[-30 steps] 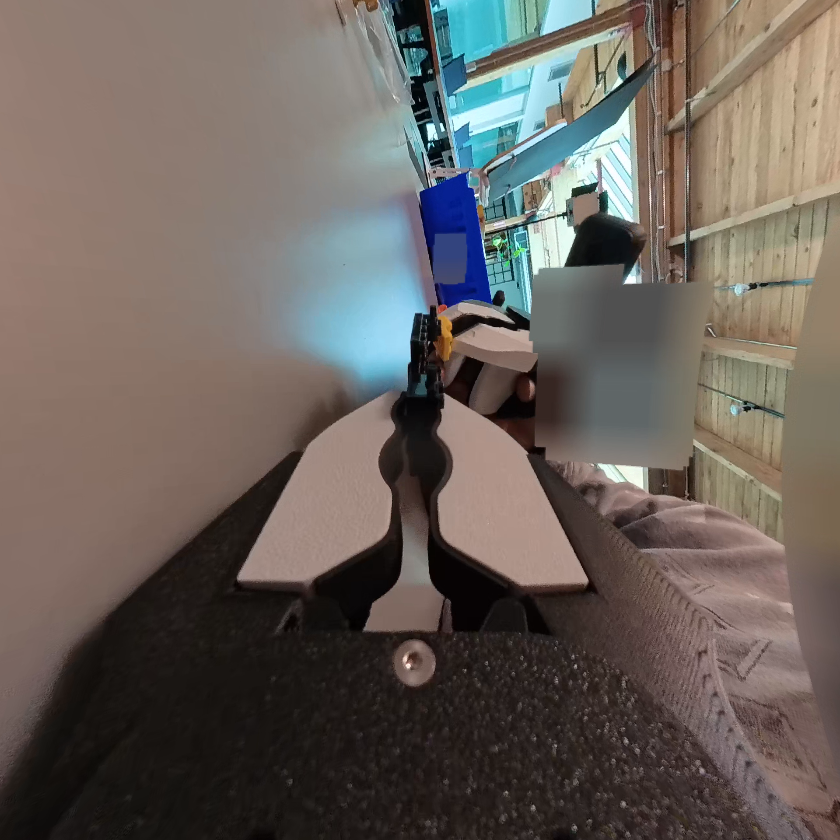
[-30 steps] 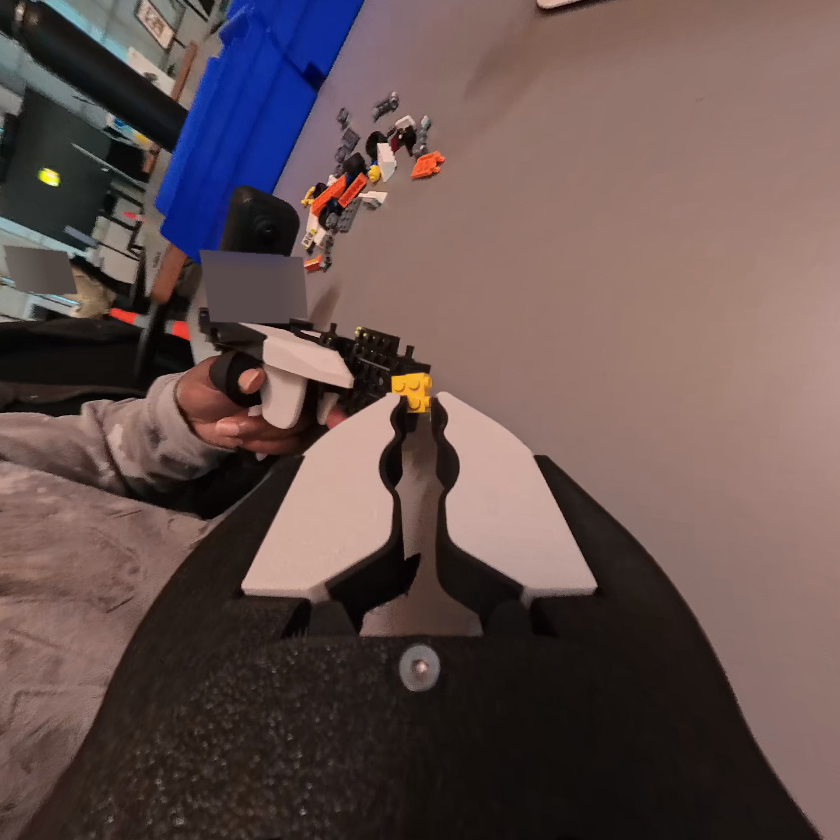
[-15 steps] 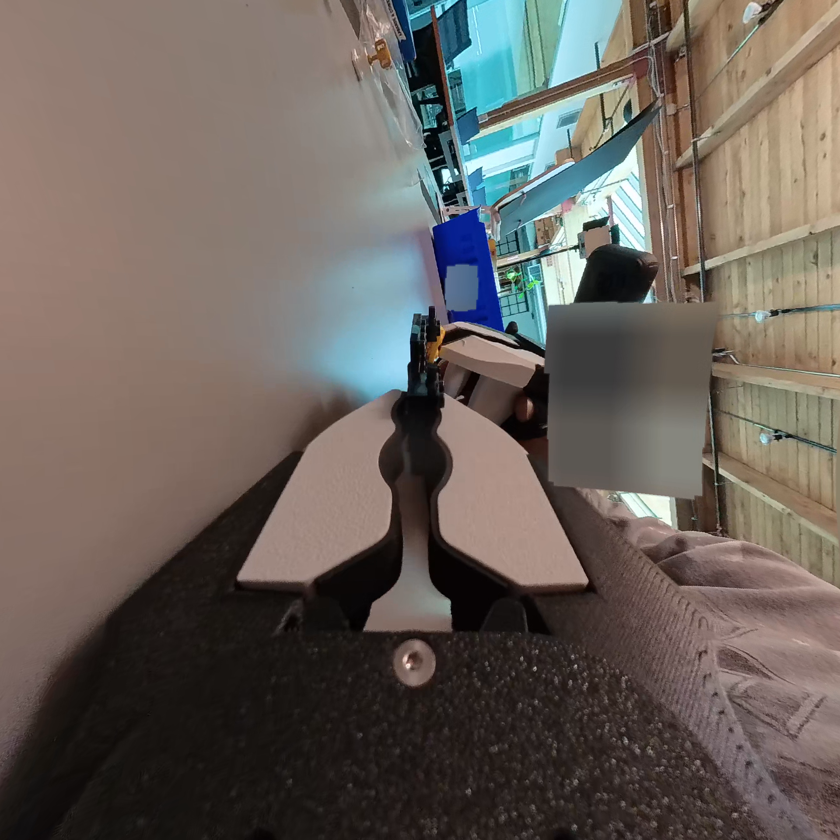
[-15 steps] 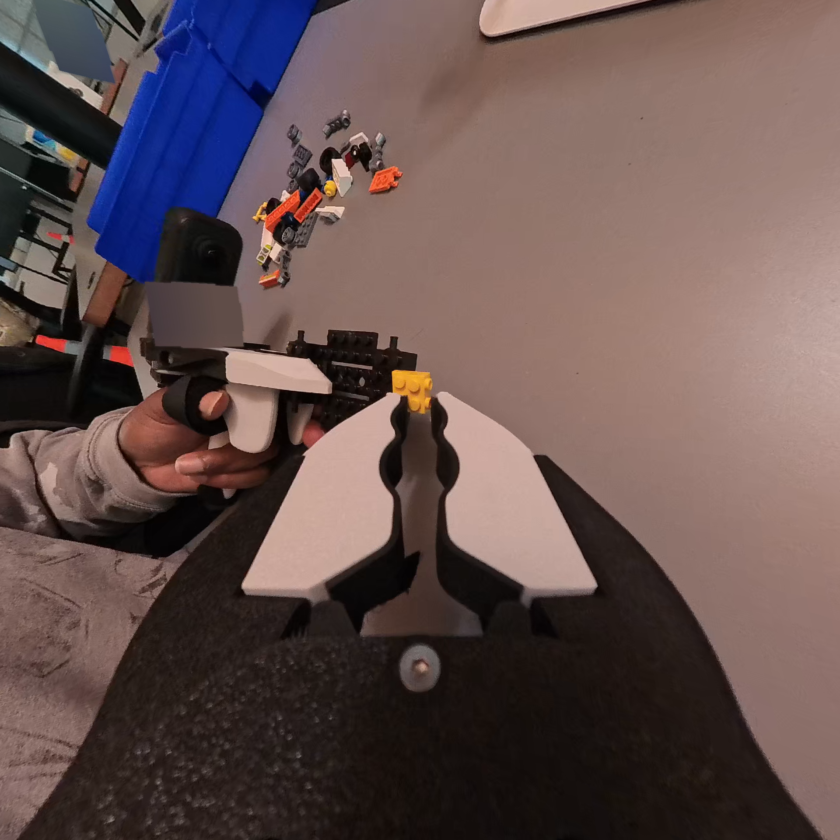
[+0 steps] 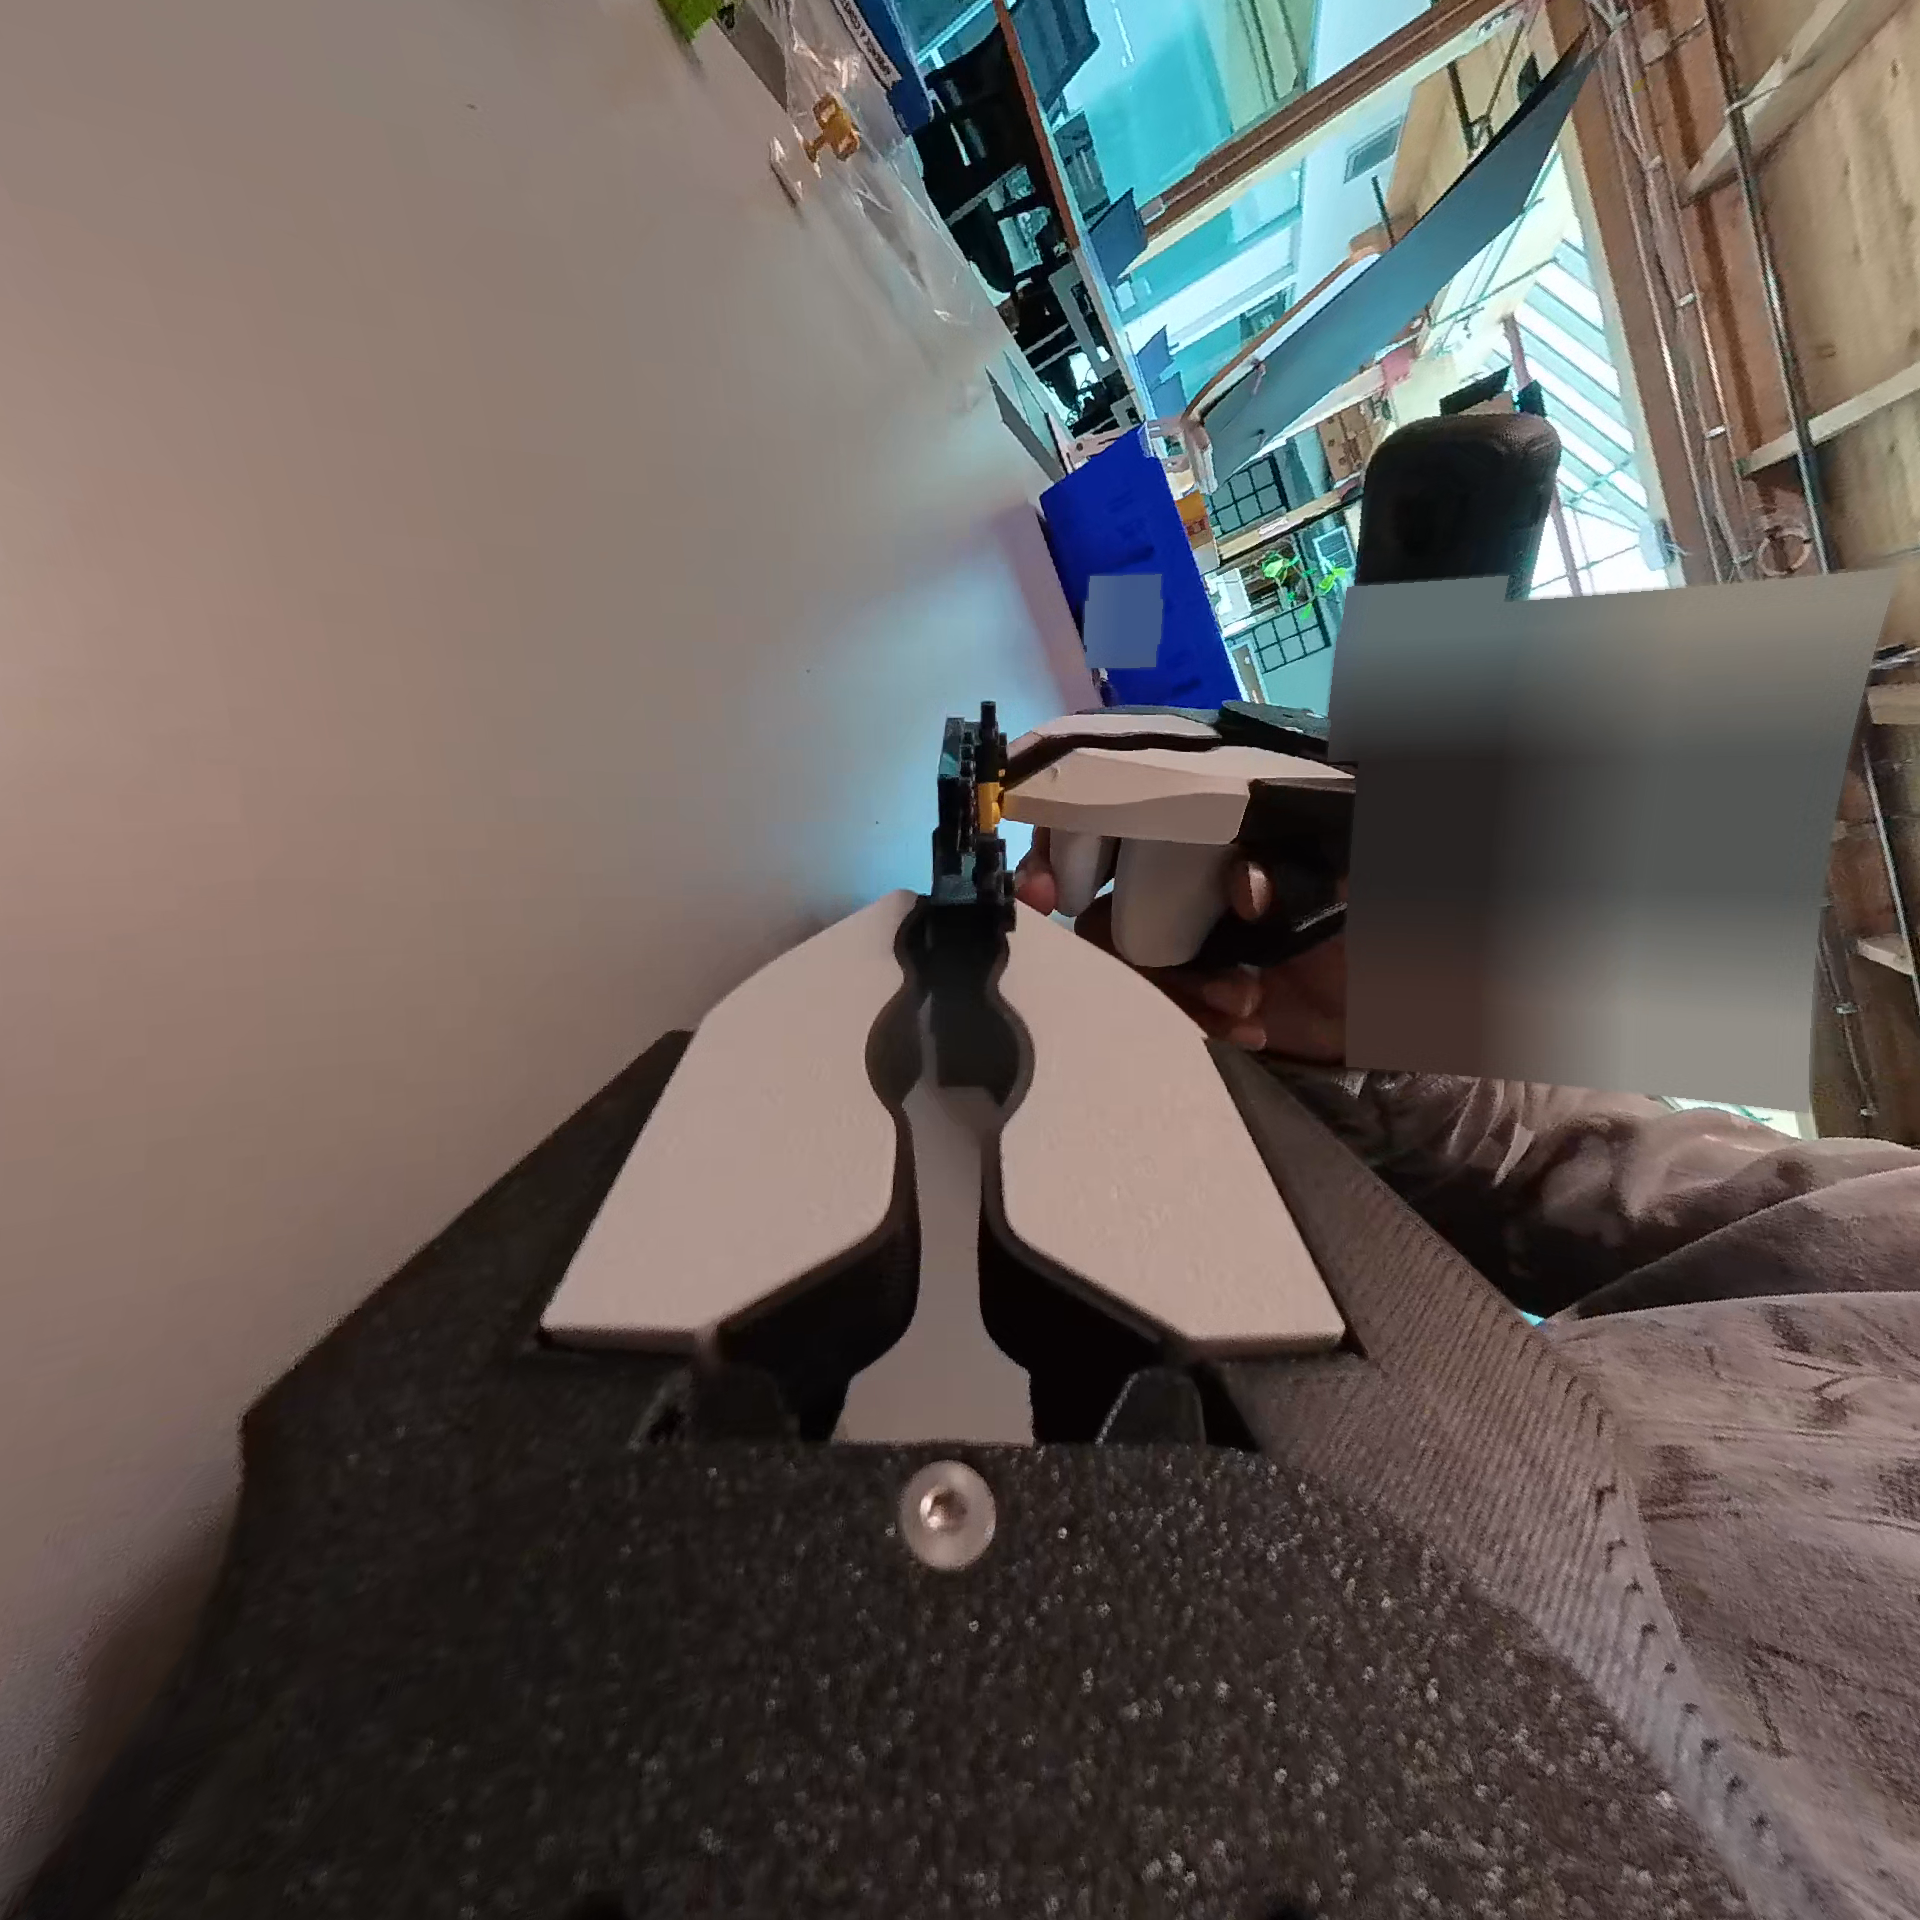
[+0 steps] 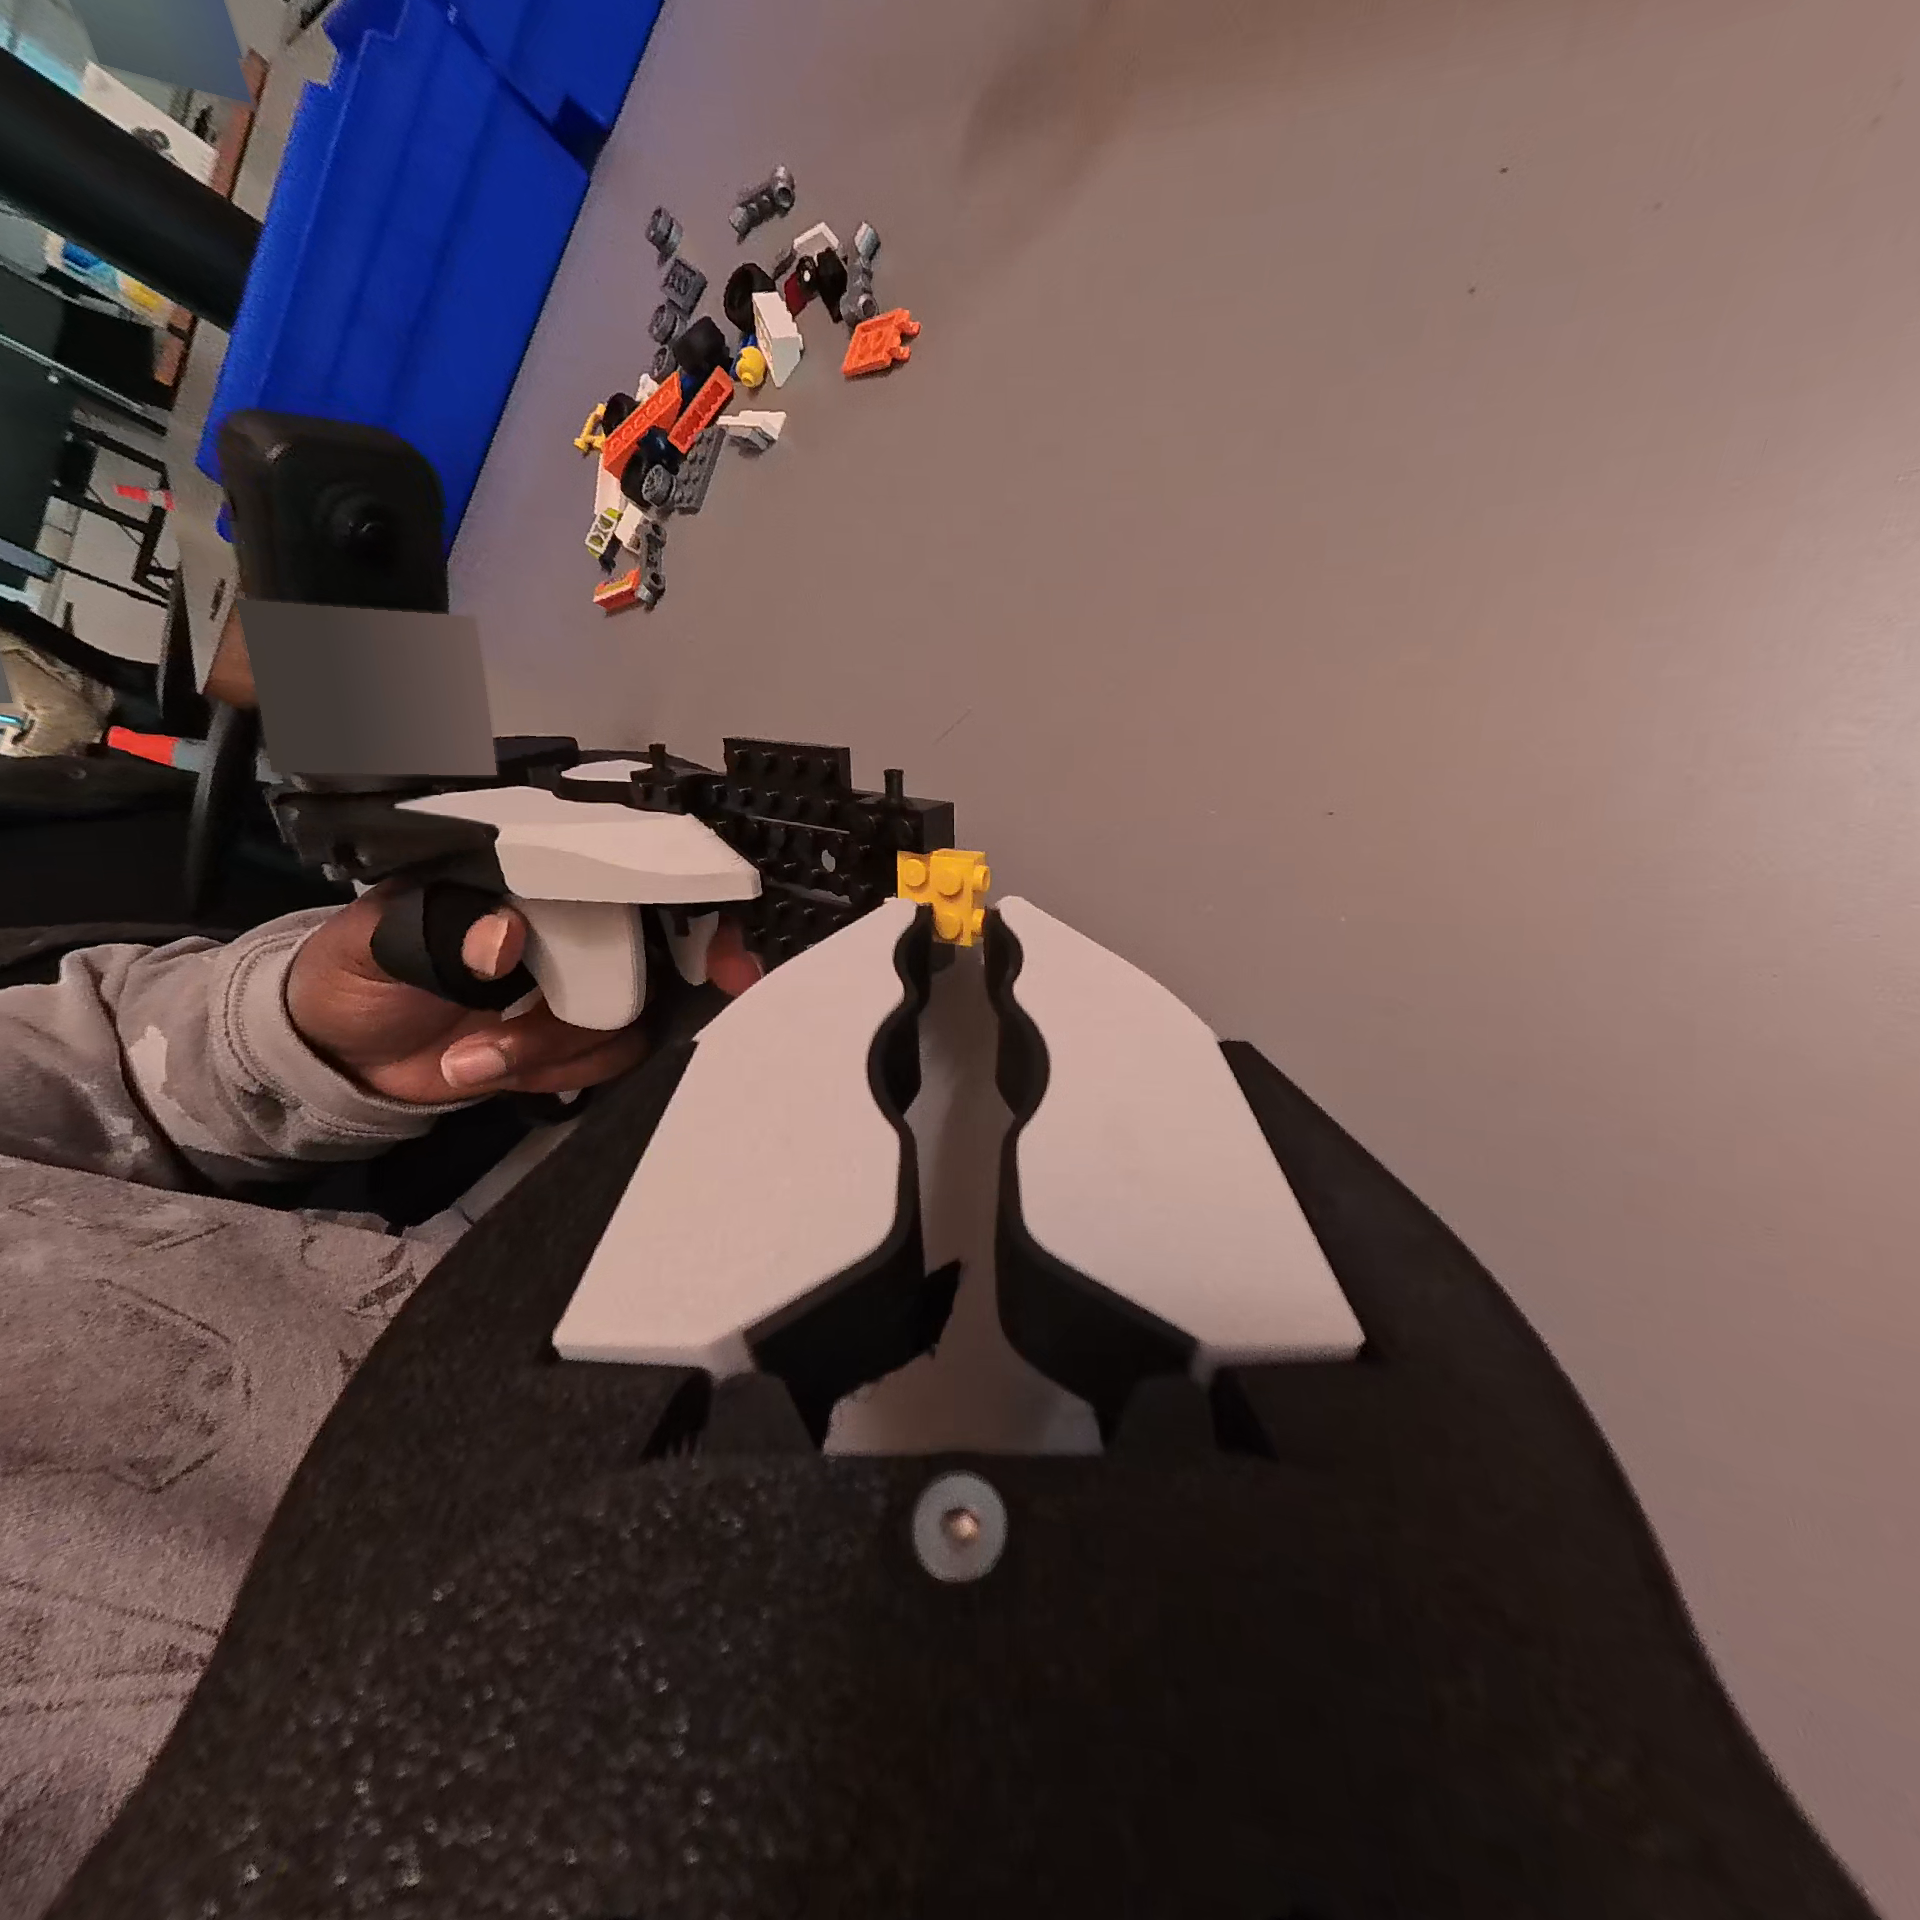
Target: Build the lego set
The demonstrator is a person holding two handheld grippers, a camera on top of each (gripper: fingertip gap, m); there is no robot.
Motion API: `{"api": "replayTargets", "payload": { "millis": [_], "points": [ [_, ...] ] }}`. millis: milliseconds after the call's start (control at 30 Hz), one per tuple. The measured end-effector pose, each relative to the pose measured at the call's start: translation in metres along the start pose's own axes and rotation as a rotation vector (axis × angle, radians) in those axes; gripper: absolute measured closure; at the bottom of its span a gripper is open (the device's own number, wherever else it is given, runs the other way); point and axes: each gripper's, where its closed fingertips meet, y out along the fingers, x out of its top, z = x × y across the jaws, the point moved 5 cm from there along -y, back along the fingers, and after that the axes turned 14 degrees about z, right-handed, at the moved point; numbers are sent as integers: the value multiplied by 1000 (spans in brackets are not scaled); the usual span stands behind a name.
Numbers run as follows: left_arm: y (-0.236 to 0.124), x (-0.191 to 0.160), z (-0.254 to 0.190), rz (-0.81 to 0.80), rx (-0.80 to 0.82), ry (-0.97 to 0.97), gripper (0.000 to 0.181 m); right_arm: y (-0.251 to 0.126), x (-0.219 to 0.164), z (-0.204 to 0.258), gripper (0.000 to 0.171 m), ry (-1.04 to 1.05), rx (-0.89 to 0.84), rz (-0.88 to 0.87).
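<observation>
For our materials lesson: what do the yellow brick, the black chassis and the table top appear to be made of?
Yellow brick: looks like moulded hard plastic, smooth with a slight sheen, with crisp round studs. Black chassis: likely the same plastic, with studs and sharp edges. Table top: smooth, matt grey, perhaps laminate; the material is unclear.

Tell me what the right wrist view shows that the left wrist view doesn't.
Only the right wrist view shows the pile of loose lego pieces on the grey table.

Only the left wrist view shows the wooden plank wall and clear plastic bags.

Both show the black lego assembly held by the left gripper, the yellow piece in the right gripper, and blue bins.
</observation>
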Motion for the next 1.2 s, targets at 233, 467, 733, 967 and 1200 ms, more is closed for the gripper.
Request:
{"api": "replayTargets", "payload": {
  "millis": [233, 467, 733, 967, 1200],
  "points": [
    [0, 1, -1, -9, 12, 13, 175, -1, 0, 2, 162, -32, -31, -6],
    [0, 1, -2, -24, 42, 41, 175, 0, 0, 4, 162, -49, -66, -18],
    [0, 0, -3, -24, 38, 42, 175, 0, -1, 8, 162, -101, -106, -37],
    [1, -1, -3, -19, 40, 43, 175, 1, -2, 9, 162, -102, -107, -31],
    [2, -2, -2, -14, 30, 31, 175, 3, -3, 9, 162, -99, -104, -28]
  ]
}}
